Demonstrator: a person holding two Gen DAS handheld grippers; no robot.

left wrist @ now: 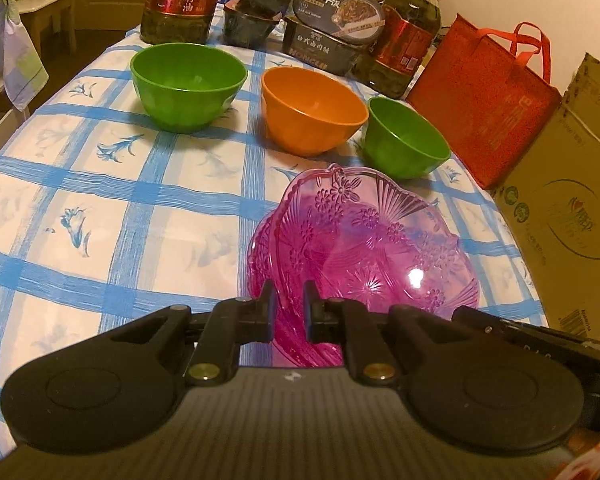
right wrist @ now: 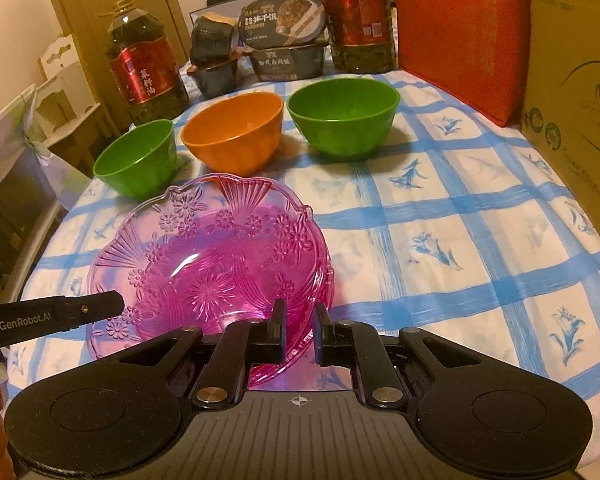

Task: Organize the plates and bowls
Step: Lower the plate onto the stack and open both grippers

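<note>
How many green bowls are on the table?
2. The big green bowl stands at one end of the row; the small green bowl stands at the other end, by the pink plates. The orange bowl sits between them.

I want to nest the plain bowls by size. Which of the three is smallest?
The green bowl at the row's end nearest the pink dishes; the orange bowl and the other green bowl are visibly wider.
</note>
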